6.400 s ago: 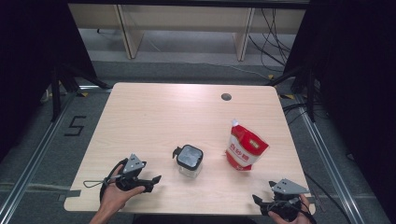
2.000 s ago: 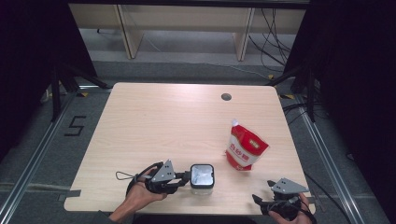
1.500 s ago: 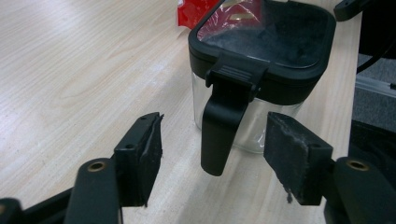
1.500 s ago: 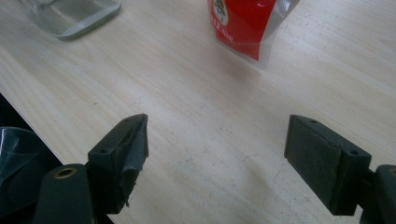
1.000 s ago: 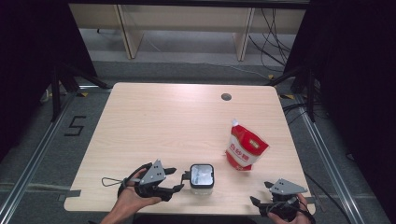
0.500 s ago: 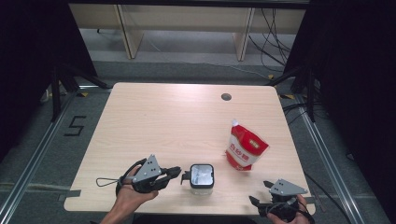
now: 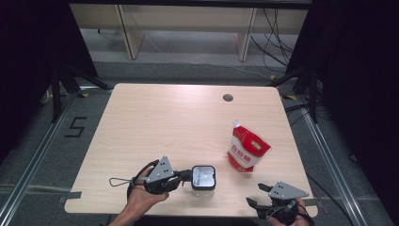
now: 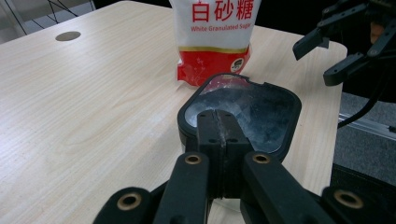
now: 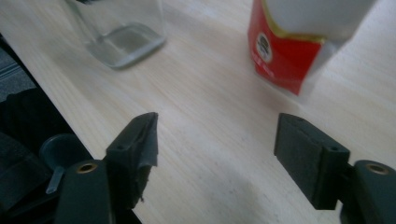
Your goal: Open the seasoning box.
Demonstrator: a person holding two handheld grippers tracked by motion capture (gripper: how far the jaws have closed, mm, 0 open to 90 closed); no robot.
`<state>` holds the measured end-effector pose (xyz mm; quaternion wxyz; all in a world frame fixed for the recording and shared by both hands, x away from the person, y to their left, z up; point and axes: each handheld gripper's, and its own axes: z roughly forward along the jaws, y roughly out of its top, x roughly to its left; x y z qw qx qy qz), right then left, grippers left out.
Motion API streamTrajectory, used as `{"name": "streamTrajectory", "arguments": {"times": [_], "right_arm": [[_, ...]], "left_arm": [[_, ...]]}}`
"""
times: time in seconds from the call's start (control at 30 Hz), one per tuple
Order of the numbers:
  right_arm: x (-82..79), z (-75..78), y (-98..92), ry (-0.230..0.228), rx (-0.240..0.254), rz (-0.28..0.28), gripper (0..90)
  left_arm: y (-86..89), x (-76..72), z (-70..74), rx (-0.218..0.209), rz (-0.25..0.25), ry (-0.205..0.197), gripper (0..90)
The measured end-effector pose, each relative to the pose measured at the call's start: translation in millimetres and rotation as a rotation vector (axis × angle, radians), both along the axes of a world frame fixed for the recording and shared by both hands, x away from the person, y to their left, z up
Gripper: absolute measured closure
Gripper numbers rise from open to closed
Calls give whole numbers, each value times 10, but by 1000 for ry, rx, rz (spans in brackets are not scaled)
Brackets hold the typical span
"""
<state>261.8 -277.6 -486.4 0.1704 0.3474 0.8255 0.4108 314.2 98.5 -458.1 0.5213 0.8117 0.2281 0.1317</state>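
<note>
The left claw [image 8: 219, 135] has its two black jaws pressed flat together, with nothing between them. Its tips sit at the near rim of the one jar [image 8: 240, 112], a clear square container with a black rounded collar and a whitish inside; whether the tips rest on the rim or hover just over it cannot be told. In the high view the left claw [image 7: 184, 175] points level towards the jar [image 7: 203, 177], which stands upright on the table [image 7: 164, 122] near its front edge. The left hand [image 7: 143, 193] comes in from the bottom and wraps the grip from behind, with a thin cable looping off to the side.

Just beyond the jar stands one bag [image 8: 215, 37], red below and white above, printed "白砂糖" and "White Granulated Sugar". In the high view the bag [image 7: 247, 149] is upright, near the jar but apart from it, towards the table's right side.

The right claw [image 9: 215, 154] has its jaws spread, having just been narrowing, and only bare table lies between them. It is held low and roughly level over the front right corner of the table, aimed at the jar's clear base [image 9: 123, 44] and the foot of the bag [image 9: 285, 56]. In the high view the right claw [image 7: 256, 197] sits at the table's edge, well clear of both things, with the hand under it at the bottom of the picture.

One round dark hole [image 7: 228, 98] marks the far part of the table.
</note>
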Motion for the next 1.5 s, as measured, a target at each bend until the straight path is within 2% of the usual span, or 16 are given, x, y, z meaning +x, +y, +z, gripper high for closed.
{"name": "streamTrajectory", "arguments": {"times": [0.03, 0.1, 0.13, 0.23, 0.27, 0.37, 0.4, 0.43, 0.5, 0.53, 0.77, 0.83, 0.93, 1.07, 1.27, 1.5], "right_arm": [[2, 12, 9, -17, -3, 13, 404], [-11, 23, 26, -16, 5, 8, 426], [4, 39, 25, -53, 2, 27, 442], [-16, 51, 41, -33, 22, 13, 451], [-6, 52, 43, -52, 19, 17, 454], [0, 52, 56, -58, 17, 20, 468], [-25, 61, 88, -25, 25, 8, 478], [-31, 63, 111, -42, 24, 7, 483], [-25, 69, 150, -54, 18, 34, 490], [-18, 72, 166, -63, 5, 47, 491], [-14, 71, 222, -55, 5, 64, 509], [-8, 80, 223, -82, 2, 62, 521], [-6, 89, 255, -79, 23, 59, 548], [7, 109, 352, -106, 26, 89, 613], [36, 144, 512, -149, 36, 123, 679], [71, 159, 635, -166, 13, 148, 726]], "left_arm": [[-14, 4, -19, -2, 4, 3, 891], [-10, 13, -24, -10, 1, 1, 891], [-6, 18, -24, -12, 4, -1, 891], [31, 33, -17, 3, 6, -2, 891], [32, 33, -17, 3, 7, -1, 891], [29, 33, -18, 3, 11, -2, 890], [31, 35, -15, 5, 10, -2, 891], [31, 35, -15, 5, 10, -2, 890], [46, 44, -14, -3, 7, 6, 890], [55, 55, -10, 4, -6, -8, 890], [52, 33, -12, 7, 9, -2, 890], [52, 32, -17, -1, 11, 3, 890], [62, 36, -28, -14, 8, 9, 890], [69, 33, -21, 5, 8, -7, 890], [73, 35, -37, -16, 7, -1, 890], [78, 27, -44, -24, 19, 4, 891]]}}
